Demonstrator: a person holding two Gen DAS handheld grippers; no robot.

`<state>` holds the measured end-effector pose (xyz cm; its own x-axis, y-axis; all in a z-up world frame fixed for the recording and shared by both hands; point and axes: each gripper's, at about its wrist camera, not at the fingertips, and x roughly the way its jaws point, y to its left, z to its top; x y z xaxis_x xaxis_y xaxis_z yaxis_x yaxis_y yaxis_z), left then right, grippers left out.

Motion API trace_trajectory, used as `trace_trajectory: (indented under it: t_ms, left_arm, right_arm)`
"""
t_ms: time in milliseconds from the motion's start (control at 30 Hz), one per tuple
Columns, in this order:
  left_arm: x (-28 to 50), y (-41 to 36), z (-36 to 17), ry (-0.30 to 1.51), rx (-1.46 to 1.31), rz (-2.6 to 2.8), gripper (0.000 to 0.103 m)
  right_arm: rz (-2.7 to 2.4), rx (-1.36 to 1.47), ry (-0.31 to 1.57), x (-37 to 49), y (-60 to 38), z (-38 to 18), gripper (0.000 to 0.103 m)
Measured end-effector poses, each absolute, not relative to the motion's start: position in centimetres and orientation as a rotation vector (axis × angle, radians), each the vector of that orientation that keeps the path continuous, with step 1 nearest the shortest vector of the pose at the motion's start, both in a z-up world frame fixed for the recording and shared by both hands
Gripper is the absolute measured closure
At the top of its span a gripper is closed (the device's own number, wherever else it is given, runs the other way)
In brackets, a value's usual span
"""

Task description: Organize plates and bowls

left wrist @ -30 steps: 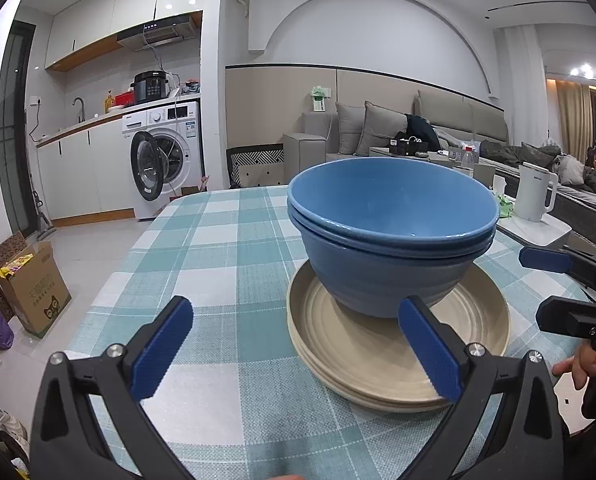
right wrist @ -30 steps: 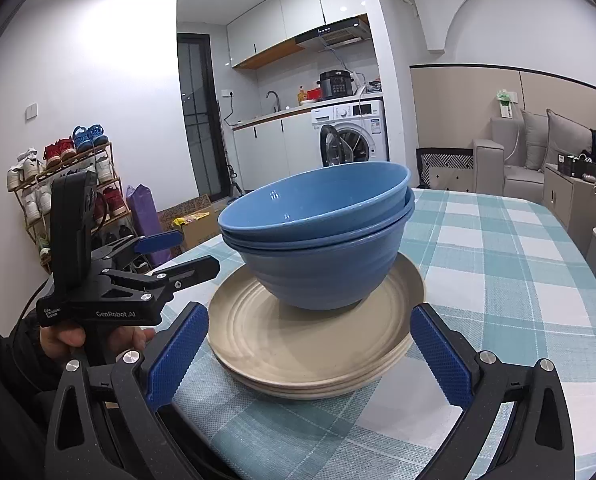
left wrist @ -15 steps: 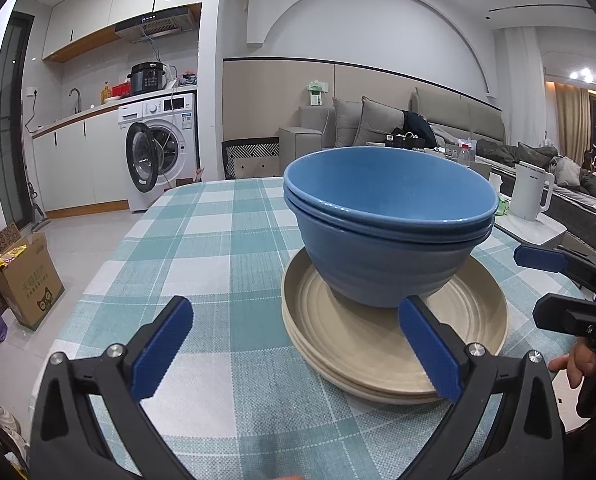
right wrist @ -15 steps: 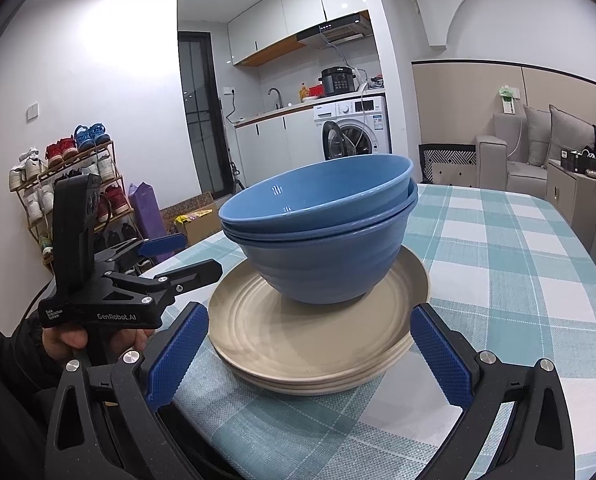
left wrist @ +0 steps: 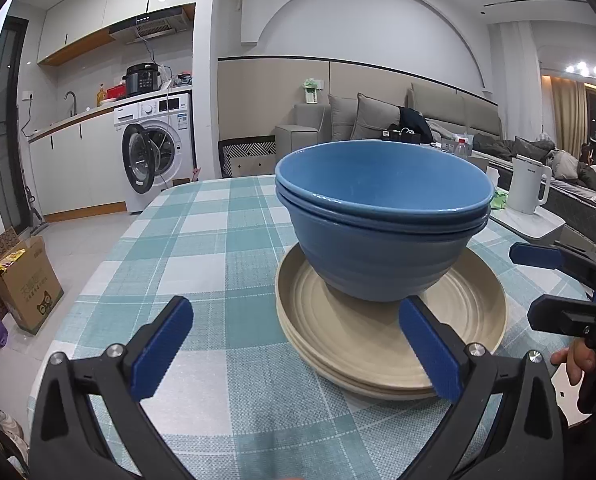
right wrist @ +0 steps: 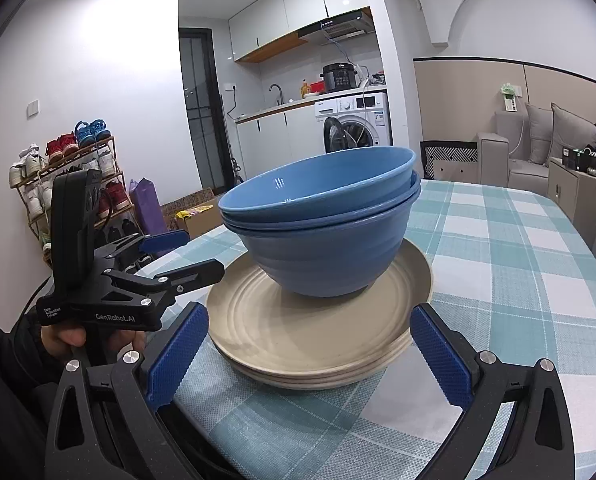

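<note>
The left gripper [left wrist: 295, 354], black-framed with blue ribbed pads, hangs over the near edge of the table with its jaws spread wide and nothing between them; its right pad sits just in front of the plate rims without clearly touching. The right gripper [right wrist: 308, 354], built the same, is also spread wide and empty, its pads flanking the near side of the plates from the other corner. In the right wrist view the left gripper shows side-on at the left, held by a hand [right wrist: 71, 338] in a dark sleeve. Between the two tools stands the stack: two deep blue bowls [left wrist: 382, 220] nested one inside the other, sitting upright on a pile of round beige ridged plates [left wrist: 346, 340]. The plates rest on the teal-and-white checked tablecloth [left wrist: 209, 248] near the table's front. Beyond the table, a white washing machine [left wrist: 157, 152] with its door ajar, a grey sofa with cushions [left wrist: 378, 116], and a white kettle [left wrist: 528, 190] off to the right.
</note>
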<state>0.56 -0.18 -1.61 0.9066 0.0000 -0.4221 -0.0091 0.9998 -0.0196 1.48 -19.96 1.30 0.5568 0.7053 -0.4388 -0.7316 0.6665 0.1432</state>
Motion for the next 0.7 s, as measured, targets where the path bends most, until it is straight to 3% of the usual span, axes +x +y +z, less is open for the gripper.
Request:
trace_trajectory:
  t_ms: [700]
  left_arm:
    - [0.45,-0.14,-1.59,0.446,-0.023,-0.004,0.0]
  right_arm:
    - [0.851,-0.062,0.492,1.4,-19.9,1.11,0.001]
